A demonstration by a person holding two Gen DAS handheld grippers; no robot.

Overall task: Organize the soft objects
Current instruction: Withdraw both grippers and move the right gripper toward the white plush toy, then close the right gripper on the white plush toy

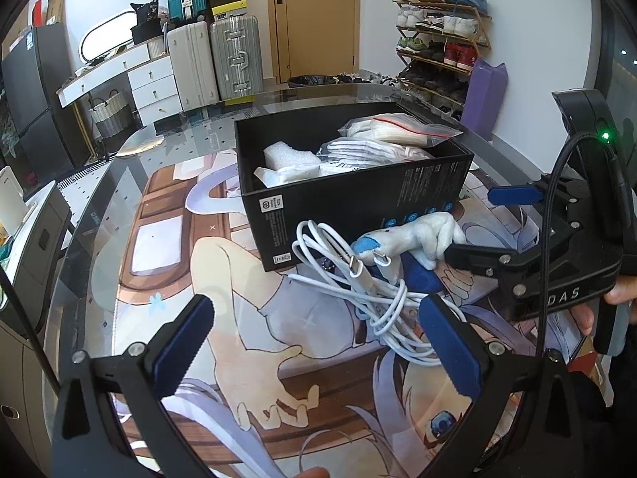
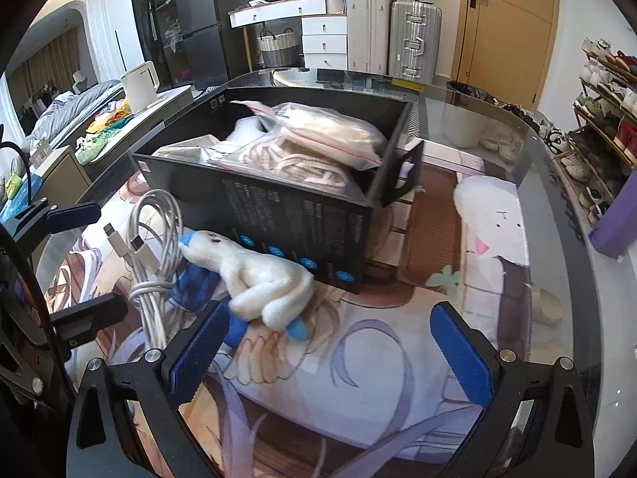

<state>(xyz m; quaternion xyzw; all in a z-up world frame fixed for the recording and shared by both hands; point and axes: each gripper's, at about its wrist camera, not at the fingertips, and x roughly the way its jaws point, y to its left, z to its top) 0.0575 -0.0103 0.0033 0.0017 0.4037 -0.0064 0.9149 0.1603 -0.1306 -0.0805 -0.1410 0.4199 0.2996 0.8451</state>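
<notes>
A black box (image 1: pixel 358 195) (image 2: pixel 278 215) sits on the glass table and holds bagged soft items (image 1: pixel 398 129) (image 2: pixel 318 131) and white foam (image 1: pixel 290 155). A white plush toy with blue tips (image 1: pixel 414 237) (image 2: pixel 258 279) lies against the box's front. A coiled white cable (image 1: pixel 358 290) (image 2: pixel 155 247) lies beside it. My left gripper (image 1: pixel 318 342) is open just in front of the cable. My right gripper (image 2: pixel 330 342) (image 1: pixel 473 223) is open, its left finger beside the plush.
The table carries an anime-print mat (image 1: pixel 247 318) under glass (image 2: pixel 557 239). Suitcases (image 1: pixel 235 59), drawers (image 1: pixel 155 87) and a shoe rack (image 1: pixel 442 40) stand beyond the table. A purple bag (image 2: pixel 613 227) sits by the right edge.
</notes>
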